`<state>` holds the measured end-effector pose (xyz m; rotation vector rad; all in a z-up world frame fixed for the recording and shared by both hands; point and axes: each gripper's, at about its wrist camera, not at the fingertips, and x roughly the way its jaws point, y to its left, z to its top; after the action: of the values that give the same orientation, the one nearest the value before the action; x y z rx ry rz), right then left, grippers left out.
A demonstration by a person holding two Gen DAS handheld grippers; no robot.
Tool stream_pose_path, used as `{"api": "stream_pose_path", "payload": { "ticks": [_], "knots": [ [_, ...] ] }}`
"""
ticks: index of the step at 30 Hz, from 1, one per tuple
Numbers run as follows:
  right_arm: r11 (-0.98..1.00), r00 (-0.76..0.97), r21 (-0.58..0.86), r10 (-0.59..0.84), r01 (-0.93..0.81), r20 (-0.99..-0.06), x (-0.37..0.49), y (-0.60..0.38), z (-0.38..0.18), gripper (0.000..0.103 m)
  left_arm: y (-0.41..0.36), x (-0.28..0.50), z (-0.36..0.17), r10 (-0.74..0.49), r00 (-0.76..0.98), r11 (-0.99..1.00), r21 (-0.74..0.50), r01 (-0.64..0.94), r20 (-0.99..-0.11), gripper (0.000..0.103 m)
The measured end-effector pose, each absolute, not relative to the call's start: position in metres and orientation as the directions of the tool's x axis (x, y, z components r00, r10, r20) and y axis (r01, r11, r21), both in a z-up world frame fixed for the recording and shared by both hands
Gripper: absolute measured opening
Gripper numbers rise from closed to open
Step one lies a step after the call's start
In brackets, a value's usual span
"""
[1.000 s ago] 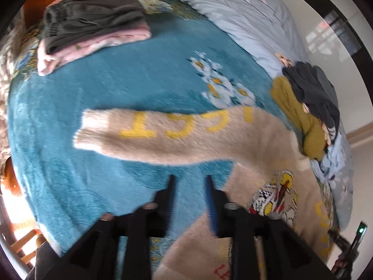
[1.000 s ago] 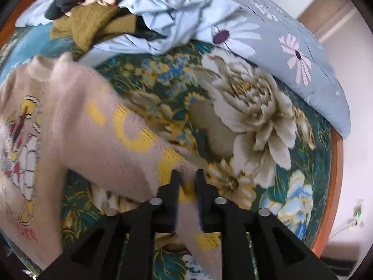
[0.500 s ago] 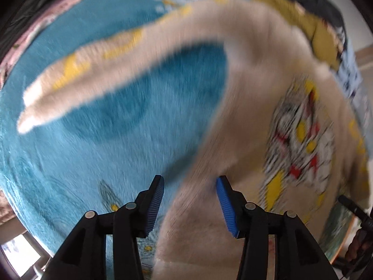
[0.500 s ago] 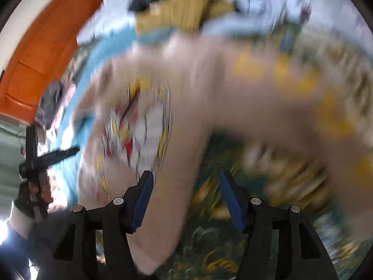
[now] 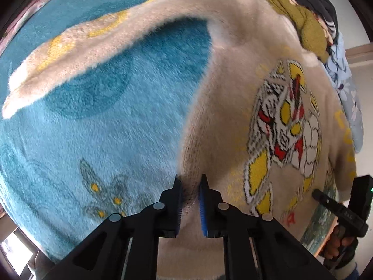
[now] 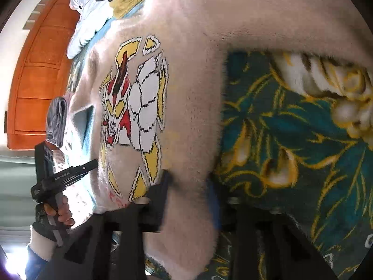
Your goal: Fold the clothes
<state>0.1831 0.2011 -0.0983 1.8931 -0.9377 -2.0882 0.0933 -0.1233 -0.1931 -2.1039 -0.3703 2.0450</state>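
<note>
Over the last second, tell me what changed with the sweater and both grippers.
Both grippers dropped toward the hem of the beige sweater. The left gripper and the right gripper have just been closing and now pinch its side edges. The sweater stays spread on the blanket.

Blanket-covered bed (image 5: 81,140); beige sweater (image 5: 233,81) spread flat; clothes pile (image 5: 303,18).
</note>
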Motion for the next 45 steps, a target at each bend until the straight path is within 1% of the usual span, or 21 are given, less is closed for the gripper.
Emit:
{"api": "stream_pose_path", "payload": {
  "ticks": [3, 6, 8, 10, 13, 14, 15, 17, 19, 20, 21, 23, 27, 28, 31, 33, 36, 40, 41, 44, 45],
  "knots": [
    [-0.811, -0.161, 0.522, -0.497, -0.262, -0.853, 0.183, 0.198, -0.091, 0.015, -0.117, 0.104, -0.19, 0.318, 0.067, -0.948, -0.316, 0.035, -0.946, 0.012],
    [-0.836, -0.136, 0.501, -0.483, -0.223, -0.865, 0.183, 0.196, -0.078, 0.012, -0.106, 0.117, -0.191, 0.323, 0.132, -0.945, -0.328, -0.011, -0.937, 0.012],
    [-0.856, -0.116, 0.481, -0.467, -0.189, -0.876, 0.185, 0.194, -0.068, 0.011, -0.099, 0.124, -0.192, 0.312, 0.166, -0.945, -0.324, -0.049, -0.935, 0.012],
    [-0.87, -0.098, 0.463, -0.452, -0.172, -0.887, 0.189, 0.195, -0.063, 0.011, -0.098, 0.125, -0.191, 0.291, 0.159, -0.951, -0.303, -0.056, -0.943, 0.012],
    [-0.861, -0.104, 0.472, -0.46, -0.191, -0.882, 0.19, 0.199, -0.068, 0.011, -0.099, 0.124, -0.185, 0.281, 0.128, -0.956, -0.289, -0.053, -0.951, 0.016],
    [-0.856, -0.107, 0.477, -0.465, -0.199, -0.879, 0.19, 0.2, -0.07, 0.012, -0.1, 0.123, -0.183, 0.288, 0.12, -0.955, -0.295, -0.045, -0.95, 0.021],
    [-0.852, -0.117, 0.482, -0.467, -0.204, -0.876, 0.189, 0.202, -0.069, 0.014, -0.102, 0.123, -0.18, 0.294, 0.109, -0.953, -0.299, -0.037, -0.95, 0.023],
    [-0.845, -0.144, 0.49, -0.468, -0.214, -0.872, 0.187, 0.207, -0.065, 0.015, -0.108, 0.12, -0.171, 0.319, 0.072, -0.947, -0.32, -0.007, -0.945, 0.036],
    [-0.838, -0.172, 0.498, -0.469, -0.222, -0.866, 0.185, 0.212, -0.061, 0.017, -0.115, 0.116, -0.16, 0.349, 0.023, -0.937, -0.349, 0.032, -0.937, 0.043],
    [-0.83, -0.2, 0.501, -0.462, -0.247, -0.864, 0.186, 0.222, -0.06, 0.019, -0.12, 0.114, -0.155, 0.36, -0.008, -0.931, -0.36, 0.054, -0.933, 0.048],
    [-0.816, -0.237, 0.503, -0.449, -0.284, -0.862, 0.189, 0.237, -0.058, 0.026, -0.127, 0.112, -0.148, 0.372, -0.051, -0.923, -0.375, 0.086, -0.927, 0.051],
    [-0.783, -0.309, 0.509, -0.416, -0.357, -0.855, 0.196, 0.267, -0.054, 0.036, -0.146, 0.109, -0.133, 0.395, -0.156, -0.892, -0.418, 0.169, -0.905, 0.058],
    [-0.639, -0.435, 0.516, -0.297, -0.571, -0.85, 0.218, 0.332, -0.062, 0.036, -0.19, 0.13, -0.108, 0.405, -0.389, -0.787, -0.532, 0.312, -0.827, 0.063],
    [-0.579, -0.461, 0.524, -0.268, -0.624, -0.846, 0.226, 0.35, -0.066, 0.036, -0.2, 0.133, -0.105, 0.397, -0.433, -0.758, -0.555, 0.343, -0.809, 0.066],
    [-0.378, -0.534, 0.567, -0.199, -0.732, -0.822, 0.25, 0.397, -0.08, 0.036, -0.235, 0.136, -0.105, 0.39, -0.528, -0.661, -0.628, 0.41, -0.755, 0.066],
    [-0.261, -0.573, 0.592, -0.152, -0.763, -0.805, 0.263, 0.419, -0.088, 0.036, -0.25, 0.117, -0.115, 0.384, -0.568, -0.606, -0.663, 0.44, -0.728, 0.066],
    [-0.164, -0.6, 0.611, -0.118, -0.774, -0.791, 0.267, 0.432, -0.101, 0.037, -0.251, 0.108, -0.123, 0.373, -0.6, -0.554, -0.689, 0.467, -0.708, 0.066],
    [-0.049, -0.63, 0.635, -0.084, -0.771, -0.772, 0.27, 0.441, -0.115, 0.037, -0.256, 0.112, -0.128, 0.366, -0.595, -0.53, -0.686, 0.499, -0.715, 0.066],
    [-0.033, -0.632, 0.636, -0.08, -0.771, -0.771, 0.27, 0.445, -0.113, 0.036, -0.257, 0.11, -0.13, 0.368, -0.594, -0.522, -0.688, 0.504, -0.715, 0.066],
    [-0.073, -0.605, 0.607, -0.048, -0.791, -0.795, 0.263, 0.457, -0.096, 0.012, -0.257, 0.107, -0.133, 0.376, -0.596, -0.51, -0.695, 0.507, -0.71, 0.066],
    [-0.102, -0.597, 0.597, -0.035, -0.796, -0.802, 0.26, 0.462, -0.088, 0.012, -0.257, 0.106, -0.132, 0.379, -0.598, -0.507, -0.699, 0.504, -0.706, 0.066]
  ]
}}
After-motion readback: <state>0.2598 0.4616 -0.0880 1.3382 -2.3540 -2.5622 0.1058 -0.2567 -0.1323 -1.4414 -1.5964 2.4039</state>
